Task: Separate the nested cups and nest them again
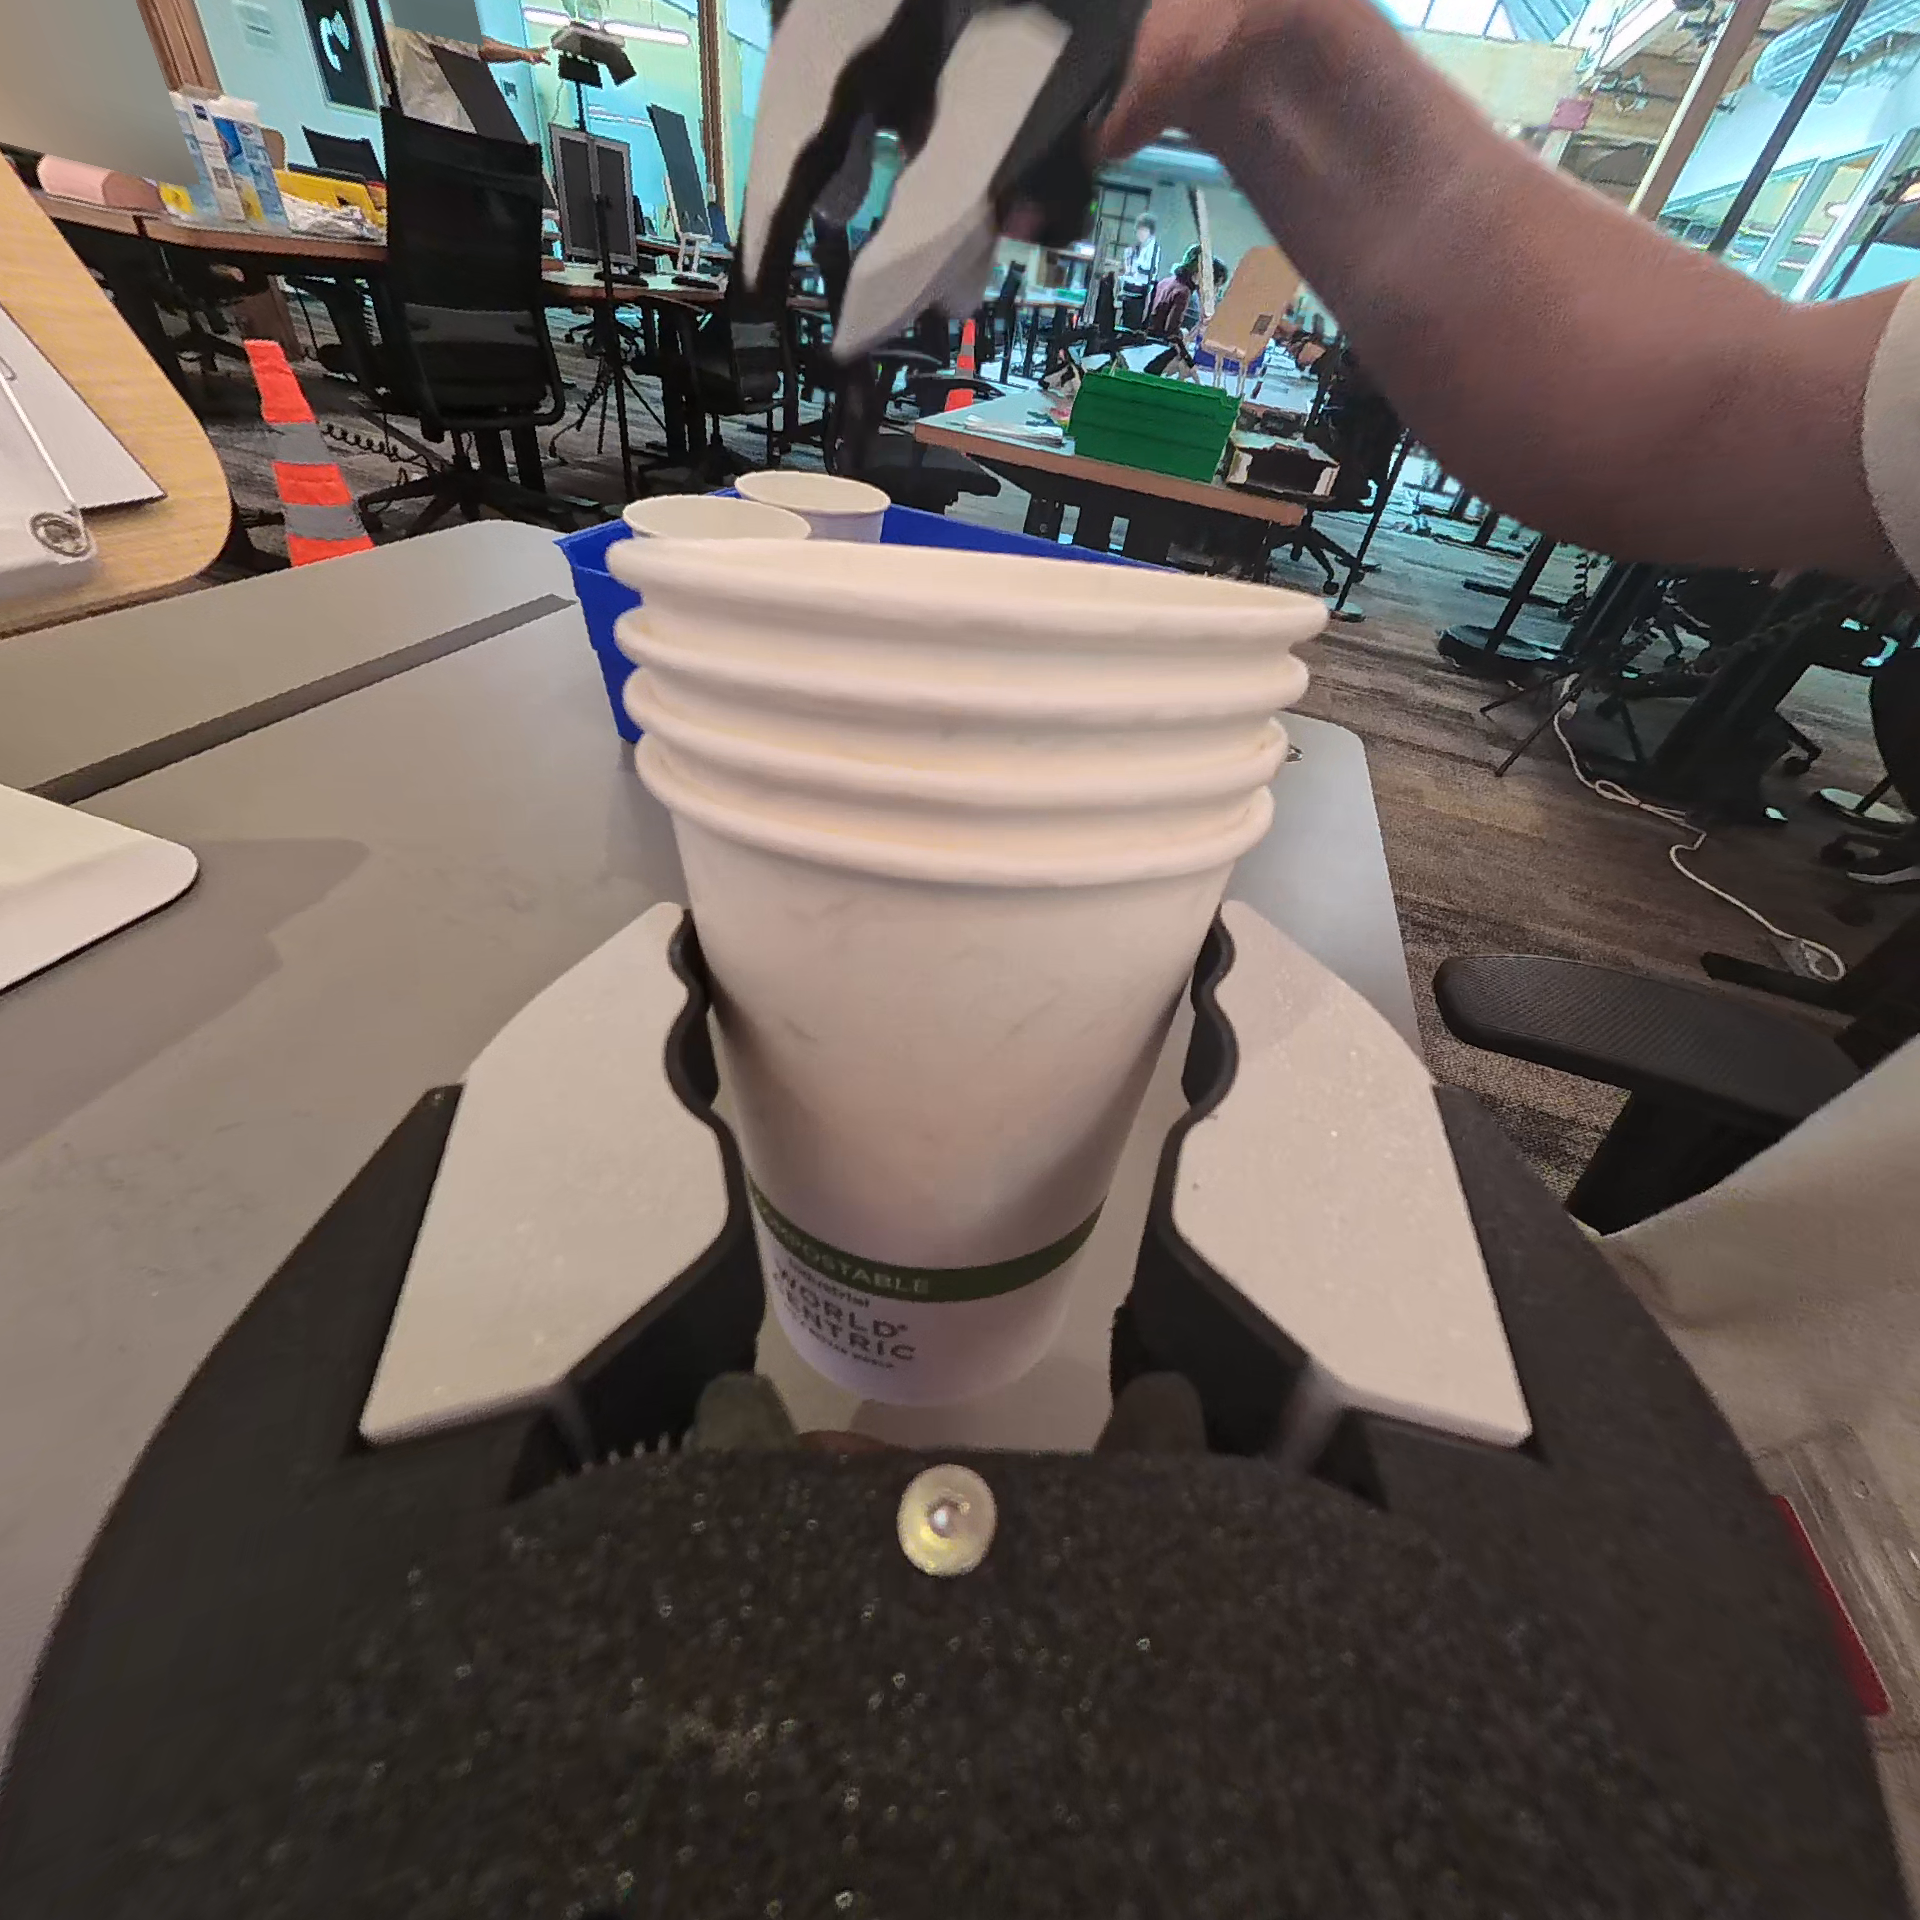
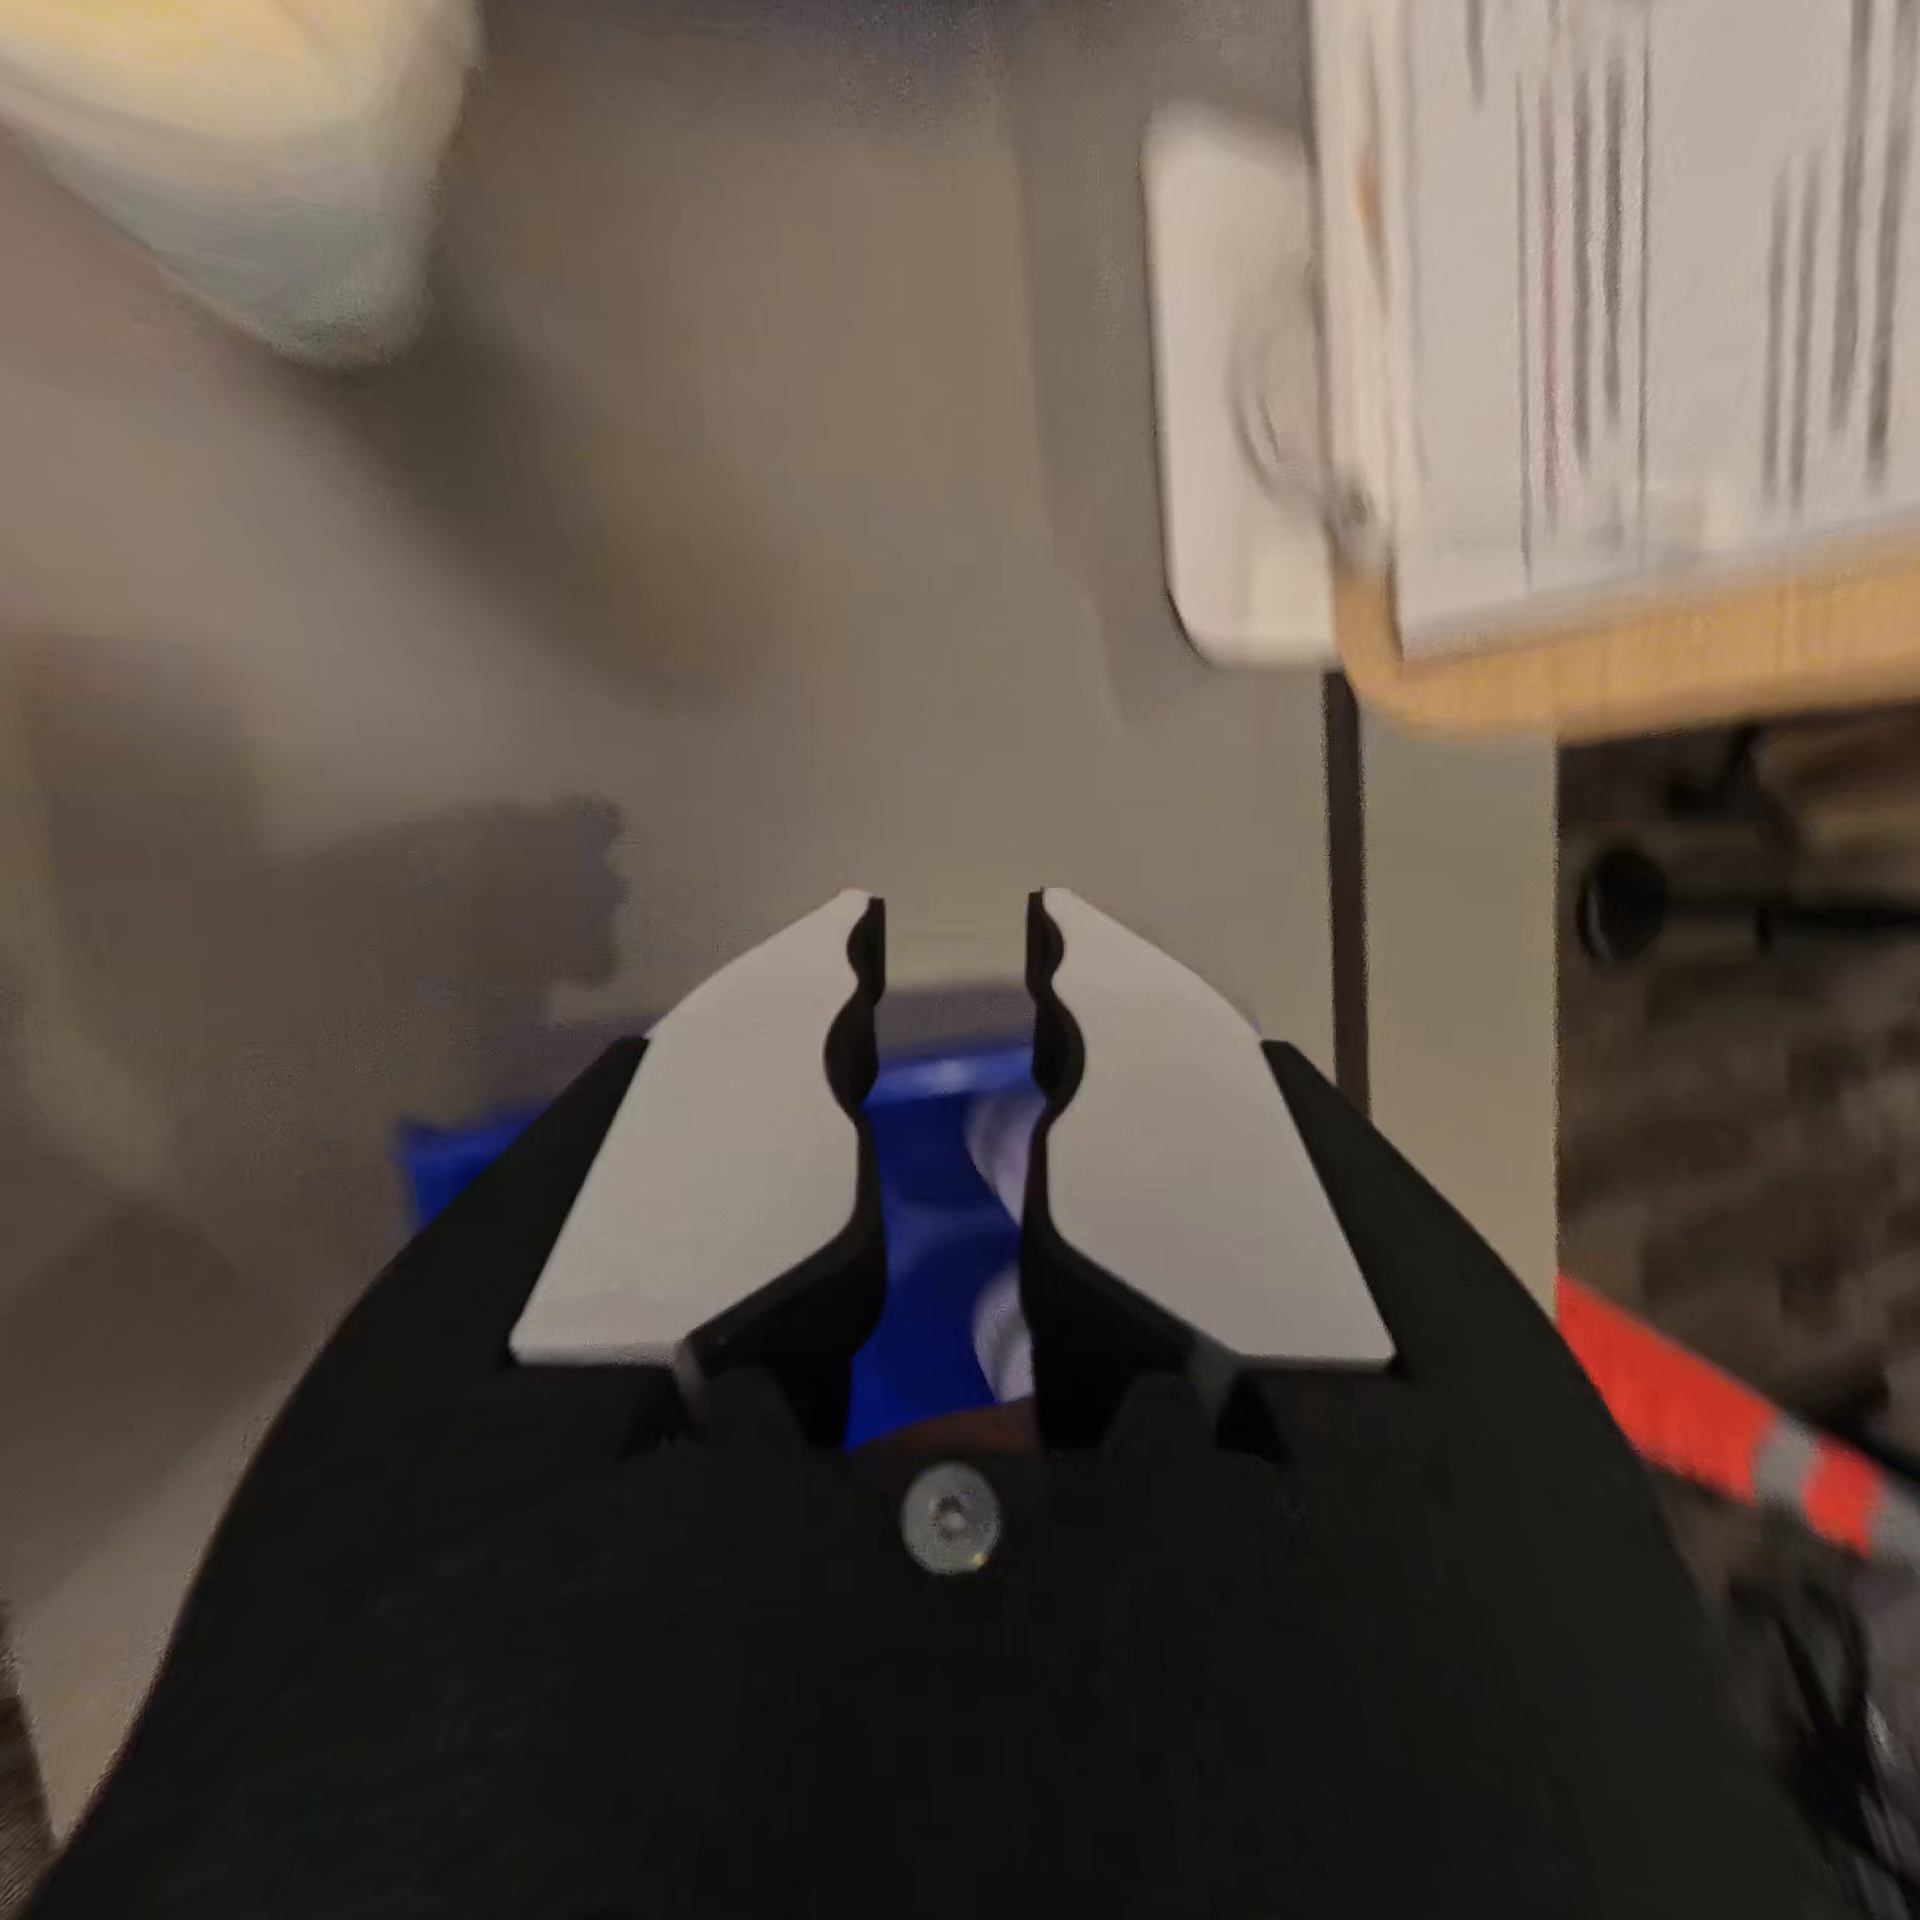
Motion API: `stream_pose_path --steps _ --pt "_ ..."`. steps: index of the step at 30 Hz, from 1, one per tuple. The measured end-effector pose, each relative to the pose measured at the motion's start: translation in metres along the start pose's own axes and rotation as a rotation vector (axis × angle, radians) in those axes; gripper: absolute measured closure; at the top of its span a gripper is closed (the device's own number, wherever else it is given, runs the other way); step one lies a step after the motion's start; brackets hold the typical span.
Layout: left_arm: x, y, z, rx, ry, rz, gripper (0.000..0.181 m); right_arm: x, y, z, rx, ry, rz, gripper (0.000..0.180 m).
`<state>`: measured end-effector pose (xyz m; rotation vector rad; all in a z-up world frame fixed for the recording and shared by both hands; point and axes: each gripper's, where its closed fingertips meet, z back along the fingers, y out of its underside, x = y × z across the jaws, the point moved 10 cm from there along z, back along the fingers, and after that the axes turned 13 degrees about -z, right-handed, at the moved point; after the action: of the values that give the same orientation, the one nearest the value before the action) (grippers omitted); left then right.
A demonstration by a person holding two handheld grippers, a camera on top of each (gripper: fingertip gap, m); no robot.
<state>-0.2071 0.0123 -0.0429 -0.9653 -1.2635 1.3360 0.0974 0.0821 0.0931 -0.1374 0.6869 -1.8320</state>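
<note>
Left wrist view shows the left tool [image 1: 951,935] clamped on the lowest cup of a stack of four nested white paper cups [image 1: 951,831], held upright over the grey desk [image 1: 416,935]. Behind the stack sits a blue plastic bin [image 1: 597,623] with two more white paper cups [image 1: 758,509] standing in it. The right tool [image 1: 821,301] hangs above the stack, held by the person's hand, its fingers a little apart and holding nothing; its own view is blurred but shows the same narrow gap, with the blue plastic bin [image 2: 935,1195] below.

Judging by this, separation is in hand: two cups are already set off, four remain nested. The next move likely calls for the right tool to come down on the top rim and pinch only that cup, while the left tool holds the stack firm.

The lowest cup bears a green band with white lettering and grey printed writing beneath, probably a maker's mark.
</note>
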Motion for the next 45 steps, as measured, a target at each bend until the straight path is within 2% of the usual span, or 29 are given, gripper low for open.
stream_pose_path --steps 2,4,8,15,16,21,25,28,30,34,37,41,45 --pt "0.001 0.001 -0.001 0.002 0.001 0.001 0.092 0.042 -0.04 0.006 -0.094 -0.137 0.095 0.158" --pt "0.001 0.002 -0.001 0.007 0.001 0.0 0.092 0.078 -0.068 0.002 -0.106 -0.247 0.191 0.158" --pt "0.0 0.003 -0.002 0.003 0.007 0.004 0.092 0.119 -0.098 -0.022 -0.075 -0.395 0.28 0.158" --pt "-0.002 0.004 -0.004 0.01 0.011 0.001 0.092 0.135 -0.103 -0.049 -0.014 -0.492 0.314 0.17" --pt "-0.001 0.004 -0.004 0.009 0.007 0.004 0.092 0.135 -0.102 -0.05 -0.009 -0.501 0.313 0.176" --pt "-0.001 0.006 -0.004 0.007 0.017 0.005 0.092 0.135 -0.102 -0.048 -0.005 -0.498 0.323 0.177" --pt "-0.002 0.006 -0.005 0.003 0.026 0.005 0.092 0.126 -0.106 -0.031 -0.045 -0.491 0.31 0.177" --pt "-0.005 0.005 -0.005 0.0 0.036 -0.004 0.092 0.113 -0.11 -0.003 -0.08 -0.439 0.315 0.177" --pt "-0.006 0.004 -0.004 -0.004 0.04 -0.007 0.092 0.097 -0.114 0.033 -0.123 -0.351 0.313 0.177" --pt "-0.008 0.002 -0.003 -0.005 0.044 -0.017 0.092 0.054 -0.105 0.127 -0.224 -0.085 0.244 0.177" --pt "-0.007 0.001 -0.001 -0.012 0.045 -0.017 0.092 0.025 -0.075 0.176 -0.159 0.154 0.159 0.177" --pt "-0.007 -0.001 0.0 -0.018 0.046 -0.02 0.092 -0.006 -0.012 0.2 -0.02 0.341 0.001 0.177" --pt "-0.008 -0.001 -0.001 -0.014 0.05 -0.026 0.092 -0.022 0.06 0.181 0.048 0.343 -0.168 0.177"
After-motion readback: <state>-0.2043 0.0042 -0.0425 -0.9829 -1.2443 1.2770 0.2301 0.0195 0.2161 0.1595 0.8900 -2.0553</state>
